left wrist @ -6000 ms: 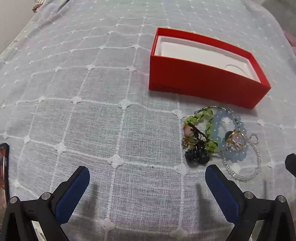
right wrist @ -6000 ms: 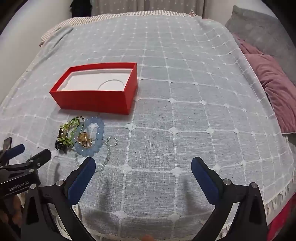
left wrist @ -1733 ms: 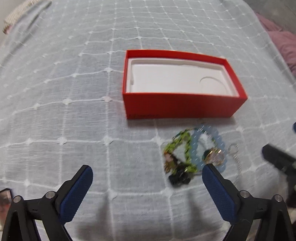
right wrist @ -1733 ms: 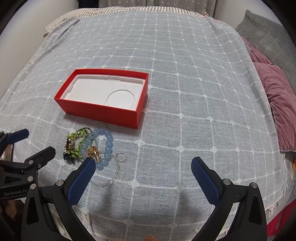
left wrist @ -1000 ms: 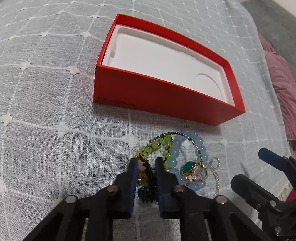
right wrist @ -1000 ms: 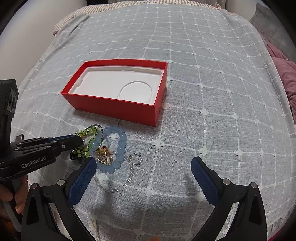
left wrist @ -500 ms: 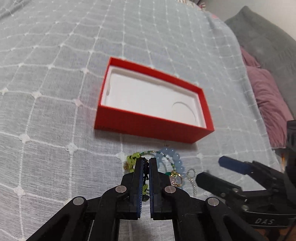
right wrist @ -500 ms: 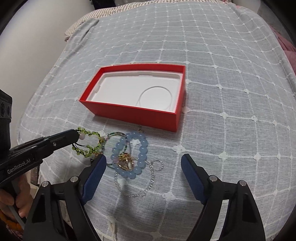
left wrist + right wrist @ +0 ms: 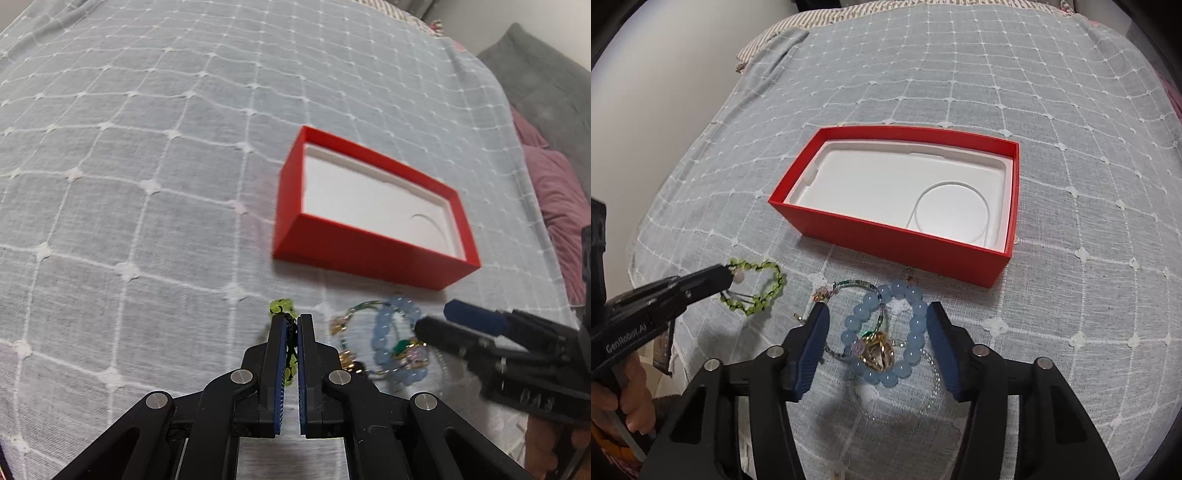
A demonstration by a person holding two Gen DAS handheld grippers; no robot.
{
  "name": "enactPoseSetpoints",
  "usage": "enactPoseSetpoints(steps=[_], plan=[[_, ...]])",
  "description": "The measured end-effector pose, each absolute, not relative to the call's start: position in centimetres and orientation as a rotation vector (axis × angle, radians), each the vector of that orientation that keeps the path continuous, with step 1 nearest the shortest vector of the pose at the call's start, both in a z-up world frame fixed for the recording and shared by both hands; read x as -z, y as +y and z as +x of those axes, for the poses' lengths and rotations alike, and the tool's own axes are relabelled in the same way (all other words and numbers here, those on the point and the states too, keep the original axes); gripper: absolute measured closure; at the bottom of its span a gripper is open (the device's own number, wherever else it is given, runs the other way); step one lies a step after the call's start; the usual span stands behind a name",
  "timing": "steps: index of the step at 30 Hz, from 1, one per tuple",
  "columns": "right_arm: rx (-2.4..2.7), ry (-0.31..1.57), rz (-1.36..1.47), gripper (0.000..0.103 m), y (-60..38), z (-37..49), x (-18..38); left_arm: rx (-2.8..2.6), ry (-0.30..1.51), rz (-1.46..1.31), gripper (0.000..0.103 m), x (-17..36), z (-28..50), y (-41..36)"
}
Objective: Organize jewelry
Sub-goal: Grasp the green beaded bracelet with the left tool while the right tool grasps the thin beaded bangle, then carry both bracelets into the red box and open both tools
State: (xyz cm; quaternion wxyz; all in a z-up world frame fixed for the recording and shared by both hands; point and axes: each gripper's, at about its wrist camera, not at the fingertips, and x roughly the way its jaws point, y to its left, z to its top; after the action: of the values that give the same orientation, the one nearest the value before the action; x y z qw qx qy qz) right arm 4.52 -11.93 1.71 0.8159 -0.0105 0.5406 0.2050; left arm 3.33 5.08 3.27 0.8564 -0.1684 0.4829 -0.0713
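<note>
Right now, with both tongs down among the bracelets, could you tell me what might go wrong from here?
1. The left tongs pinch the green bead bracelet only at one end; the dangling loop could slip out or miss the red box.
2. The right tongs, closing, straddle the blue bead bracelet, which overlaps a gold charm and a clear bead chain; they may lift tangled together.

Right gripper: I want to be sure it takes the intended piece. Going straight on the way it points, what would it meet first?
Probably the blue bead bracelet, which lies between the right gripper fingers, with the gold charm inside its ring. Depth is unclear.
</note>
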Motion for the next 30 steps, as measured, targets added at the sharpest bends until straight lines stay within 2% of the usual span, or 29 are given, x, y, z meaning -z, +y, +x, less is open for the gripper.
enactPoseSetpoints(steps=[5,16,18,20,30], plan=[[-0.431,1.179,-0.004,0.066,-11.6,5.4,-0.7,0.147,1.034,-0.350,0.103,-2.7,3.0,5.6],[-0.419,1.245,0.008,0.086,-11.2,6.1,0.9,0.145,1.048,-0.342,0.103,-2.3,2.9,5.4],[-0.420,1.246,0.013,0.095,-11.3,6.1,0.9,0.143,1.050,-0.341,0.103,-2.2,2.9,5.3],[-0.424,1.239,0.021,0.099,-11.4,6.0,0.6,0.140,1.051,-0.341,0.103,-2.2,3.0,5.2],[-0.462,1.169,0.015,0.100,-11.3,4.9,-1.7,0.144,1.031,-0.351,0.103,-2.9,3.0,5.0]])
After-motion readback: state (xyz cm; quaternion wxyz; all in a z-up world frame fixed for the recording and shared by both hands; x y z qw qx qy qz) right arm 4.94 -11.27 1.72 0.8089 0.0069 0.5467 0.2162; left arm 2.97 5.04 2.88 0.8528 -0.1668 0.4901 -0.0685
